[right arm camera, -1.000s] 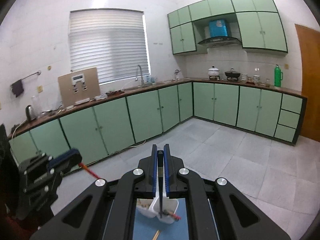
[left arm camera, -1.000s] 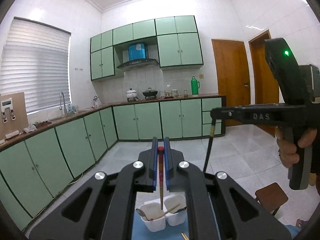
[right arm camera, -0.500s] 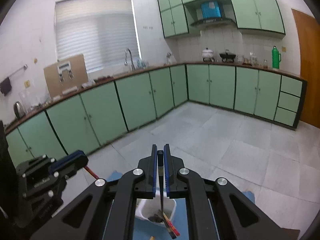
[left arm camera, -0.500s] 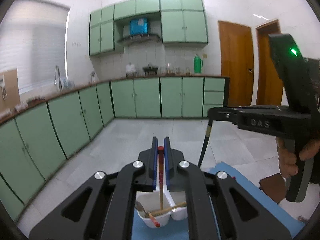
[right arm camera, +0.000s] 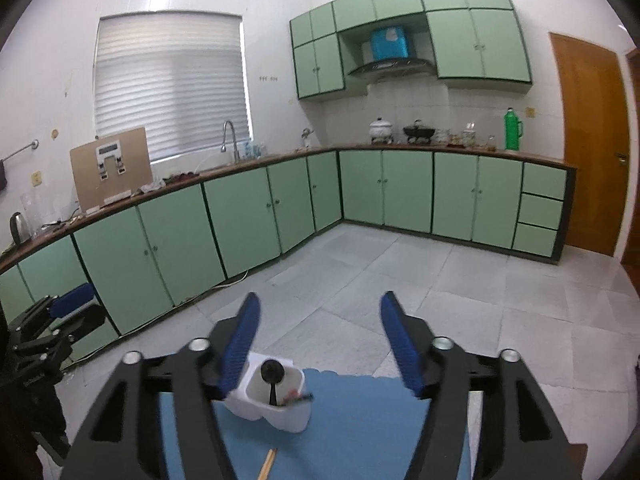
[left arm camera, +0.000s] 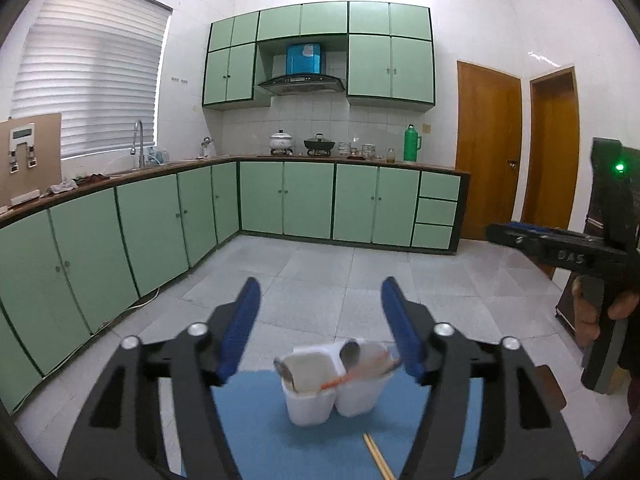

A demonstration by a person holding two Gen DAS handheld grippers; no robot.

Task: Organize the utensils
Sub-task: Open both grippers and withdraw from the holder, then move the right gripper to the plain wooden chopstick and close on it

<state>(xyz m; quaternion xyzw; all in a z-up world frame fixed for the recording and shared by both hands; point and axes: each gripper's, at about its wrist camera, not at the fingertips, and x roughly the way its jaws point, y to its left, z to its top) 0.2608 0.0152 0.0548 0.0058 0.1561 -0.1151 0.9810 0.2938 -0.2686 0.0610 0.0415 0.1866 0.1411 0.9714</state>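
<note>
A white two-cup utensil holder (left arm camera: 316, 404) stands on a blue mat (left arm camera: 256, 420). Spoons and an orange-red chopstick (left arm camera: 340, 381) lean inside it. My left gripper (left arm camera: 320, 286) hovers just above and behind the holder, its jaws opening, with nothing between the pads. In the right wrist view the same holder (right arm camera: 280, 410) contains a black spoon (right arm camera: 273, 372) and a red-tipped stick (right arm camera: 297, 397). My right gripper (right arm camera: 320, 300) is above it, jaws opening and empty. A pair of wooden chopsticks (left arm camera: 378, 458) lies loose on the mat.
A hand (left arm camera: 618, 308) holds the right gripper (left arm camera: 500, 234) at the right edge. The left gripper (right arm camera: 78, 300) shows at the far left of the right wrist view. Green kitchen cabinets (left arm camera: 280, 200), grey tiled floor and wooden doors (left arm camera: 488, 156) lie beyond the mat (right arm camera: 360, 420).
Both grippers went from shut on a thin utensil each to open. Those utensils now rest in the holder. Both hands sank toward the mat.
</note>
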